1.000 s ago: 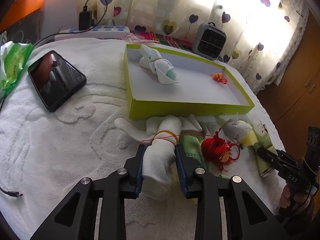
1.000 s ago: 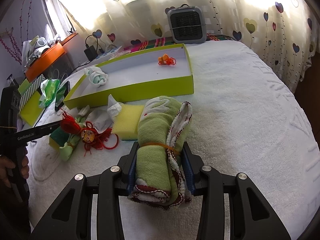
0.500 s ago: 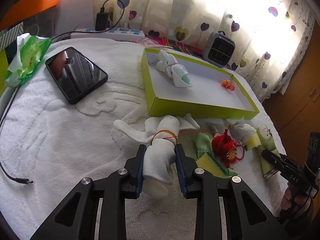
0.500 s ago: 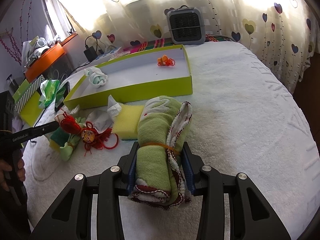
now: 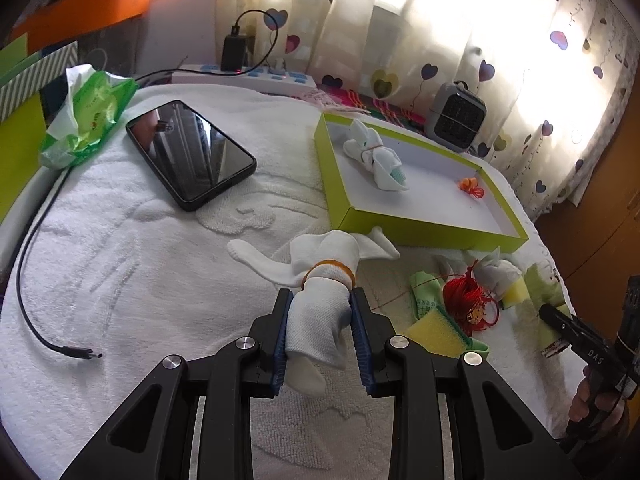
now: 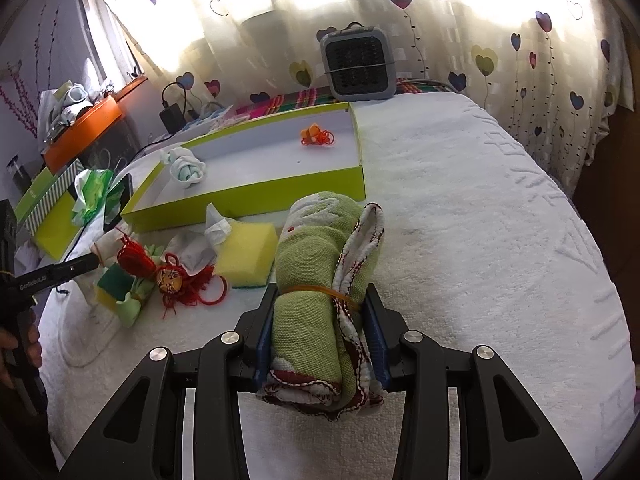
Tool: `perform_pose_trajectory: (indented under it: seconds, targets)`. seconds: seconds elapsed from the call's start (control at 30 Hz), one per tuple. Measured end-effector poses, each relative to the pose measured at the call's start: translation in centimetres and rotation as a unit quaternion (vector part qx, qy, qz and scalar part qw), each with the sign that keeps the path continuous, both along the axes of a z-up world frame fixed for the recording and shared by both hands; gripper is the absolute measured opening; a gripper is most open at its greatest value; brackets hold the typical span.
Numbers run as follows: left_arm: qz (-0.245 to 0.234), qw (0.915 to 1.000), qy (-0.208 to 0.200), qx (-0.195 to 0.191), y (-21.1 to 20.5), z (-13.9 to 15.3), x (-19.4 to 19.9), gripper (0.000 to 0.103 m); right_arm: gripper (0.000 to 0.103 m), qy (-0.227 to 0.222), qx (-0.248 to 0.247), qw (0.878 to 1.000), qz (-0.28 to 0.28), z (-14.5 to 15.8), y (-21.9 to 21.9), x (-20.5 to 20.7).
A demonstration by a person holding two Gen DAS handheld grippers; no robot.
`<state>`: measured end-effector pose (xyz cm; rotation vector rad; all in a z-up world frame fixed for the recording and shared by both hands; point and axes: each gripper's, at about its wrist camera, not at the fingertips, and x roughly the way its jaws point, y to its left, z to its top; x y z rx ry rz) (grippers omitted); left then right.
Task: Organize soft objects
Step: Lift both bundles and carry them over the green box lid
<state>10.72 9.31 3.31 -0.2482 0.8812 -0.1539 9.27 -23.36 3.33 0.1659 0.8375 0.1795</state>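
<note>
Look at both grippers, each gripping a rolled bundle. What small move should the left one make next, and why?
Probably carry the white sock roll forward over the near wall of the green tray before releasing. The left gripper already clamps it, one sock bundle lies inside the tray, and bare floor shows beside it.

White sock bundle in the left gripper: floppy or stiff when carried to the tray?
Likely floppy: the white sock bundle has loose ends drooping past its rubber band. Probably light. The left gripper visibly squeezes it, so slipping seems unlikely.
</note>
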Motion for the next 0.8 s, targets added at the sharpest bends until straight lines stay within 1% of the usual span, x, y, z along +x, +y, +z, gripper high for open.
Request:
perform_pose_trajectory:
  seconds: [0.23, 0.47, 0.8]
  targets:
    - [0.003, 0.9998, -0.017, -0.003, 0.0, 1.2, -0.4, 0.027, 0.041, -0.008, -0.003, 1.0, -0.002, 0.5, -0.1, -0.1]
    - [-0.002, 0.9991, -0.041, -0.007, -0.4, 3.0, -0.6, 0.027, 0.041, -0.021, -0.006, 1.0, 0.001, 1.5, 0.0, -0.2]
    - [-0.017, 0.9982, -0.057, 0.003, -2.0, 4.6, 0.1, 0.027, 0.041, -0.037, -0.01, 0.999, 0.011, 2.7, 0.3, 0.3]
